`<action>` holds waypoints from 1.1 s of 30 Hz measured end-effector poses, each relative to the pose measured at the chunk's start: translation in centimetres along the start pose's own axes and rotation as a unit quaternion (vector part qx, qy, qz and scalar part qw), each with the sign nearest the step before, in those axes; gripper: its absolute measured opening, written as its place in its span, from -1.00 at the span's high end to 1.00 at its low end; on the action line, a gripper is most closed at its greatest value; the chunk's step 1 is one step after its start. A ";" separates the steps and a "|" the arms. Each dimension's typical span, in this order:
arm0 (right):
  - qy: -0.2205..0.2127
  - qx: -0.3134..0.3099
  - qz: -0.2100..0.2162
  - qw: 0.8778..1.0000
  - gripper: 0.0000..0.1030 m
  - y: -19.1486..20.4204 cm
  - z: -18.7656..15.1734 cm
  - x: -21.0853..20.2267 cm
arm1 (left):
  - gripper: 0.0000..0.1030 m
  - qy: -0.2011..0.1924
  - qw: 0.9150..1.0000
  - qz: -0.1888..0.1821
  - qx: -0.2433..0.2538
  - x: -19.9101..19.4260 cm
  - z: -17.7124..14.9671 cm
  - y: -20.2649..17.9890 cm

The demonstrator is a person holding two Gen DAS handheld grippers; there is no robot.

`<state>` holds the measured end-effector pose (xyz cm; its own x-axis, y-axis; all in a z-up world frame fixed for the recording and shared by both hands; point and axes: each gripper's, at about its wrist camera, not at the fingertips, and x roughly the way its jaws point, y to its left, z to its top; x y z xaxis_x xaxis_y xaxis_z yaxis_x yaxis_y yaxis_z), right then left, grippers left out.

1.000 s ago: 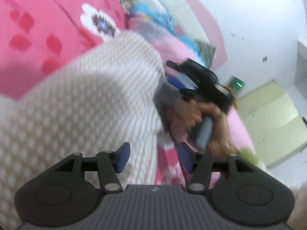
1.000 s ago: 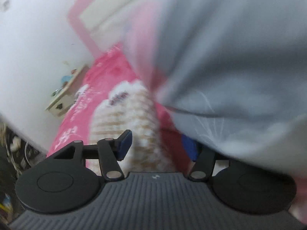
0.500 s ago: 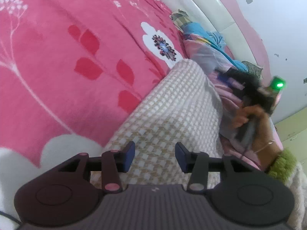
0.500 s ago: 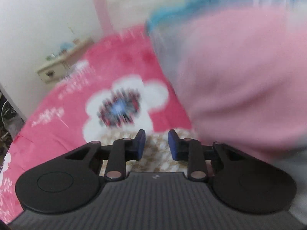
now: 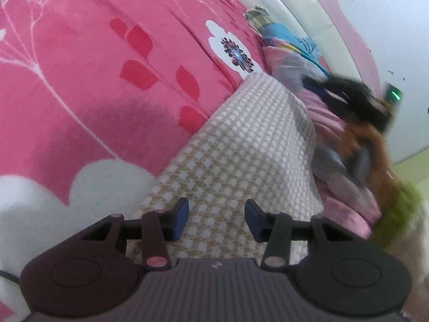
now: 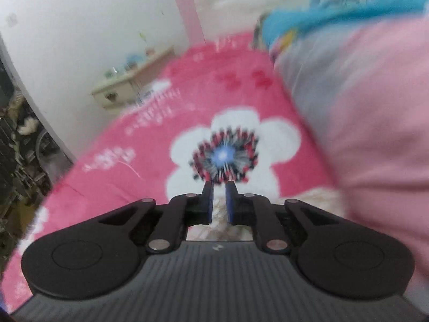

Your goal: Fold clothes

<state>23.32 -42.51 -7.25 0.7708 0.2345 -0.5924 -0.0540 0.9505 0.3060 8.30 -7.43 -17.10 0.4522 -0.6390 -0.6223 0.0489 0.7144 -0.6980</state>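
Observation:
A beige-and-white checked garment (image 5: 241, 147) lies on the pink floral bedspread (image 5: 80, 80). My left gripper (image 5: 217, 218) hovers open over its near end, with the cloth under the pads and nothing gripped. My right gripper (image 5: 319, 87), blurred and held by a hand (image 5: 356, 139), is at the garment's far corner. In the right wrist view the right gripper (image 6: 219, 187) has its jaws closing to a slim gap. The cream fabric (image 6: 308, 201) shows beneath them and the bedspread's white flower (image 6: 228, 139) lies just ahead.
A heap of pink, grey and blue clothes (image 5: 289, 53) (image 6: 375, 107) lies against the padded headboard (image 5: 295, 5) beside the garment. A grey piece (image 5: 329, 161) sits under the hand. A small nightstand (image 6: 128, 91) stands by the wall past the bed.
The right gripper's jaws have gone from wide apart to nearly together as it swung off the clothes heap towards the flower print. The left gripper sank closer to the checked garment.

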 end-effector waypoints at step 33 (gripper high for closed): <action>0.156 -0.022 -0.109 0.982 0.73 -3.5 -15.3 -9.0 | -0.25 0.065 0.991 0.117 0.020 -0.1 0.6 0.9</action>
<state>6.83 -44.80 -14.35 0.5358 0.0693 -0.8415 0.0572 0.9914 0.1181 8.81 -6.60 -17.48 0.3374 -0.4838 -0.8075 -0.0073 0.8565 -0.5162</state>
